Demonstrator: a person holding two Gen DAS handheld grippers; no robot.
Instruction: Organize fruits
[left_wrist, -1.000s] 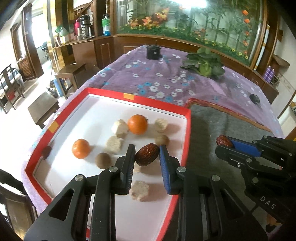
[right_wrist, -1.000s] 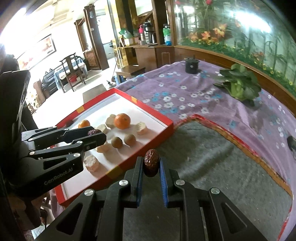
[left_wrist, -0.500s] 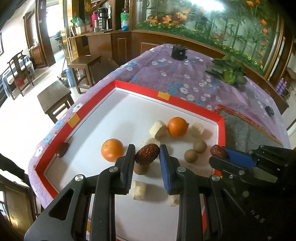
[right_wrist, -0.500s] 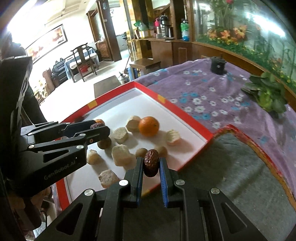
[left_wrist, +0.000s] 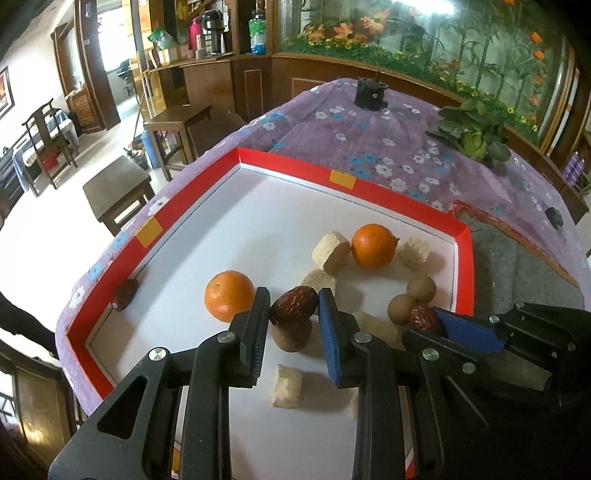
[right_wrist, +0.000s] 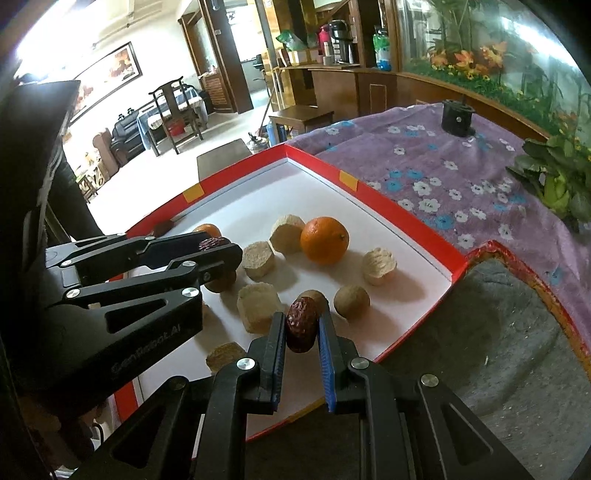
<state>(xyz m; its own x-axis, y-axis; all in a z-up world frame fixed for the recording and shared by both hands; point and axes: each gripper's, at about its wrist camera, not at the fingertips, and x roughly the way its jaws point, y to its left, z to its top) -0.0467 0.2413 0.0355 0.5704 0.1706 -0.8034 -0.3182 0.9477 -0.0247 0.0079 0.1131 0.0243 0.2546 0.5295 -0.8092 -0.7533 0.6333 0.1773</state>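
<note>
Left tongs (left_wrist: 293, 314) pinch a date (left_wrist: 294, 311), long axis crosswise, over the red-rimmed tray (left_wrist: 466, 266). Right tongs (right_wrist: 302, 326) pinch another date (right_wrist: 302, 325), apparently upright, above the tray's near-right part.

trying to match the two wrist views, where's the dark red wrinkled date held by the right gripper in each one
Left wrist view: the dark red wrinkled date sits at right of centre, at the tip of the right gripper, next to two small round brown fruits.
Right wrist view: the same date is at lower centre, clamped between the blue pads.
Shared landmark: the larger orange in the red-rimmed white tray.
</note>
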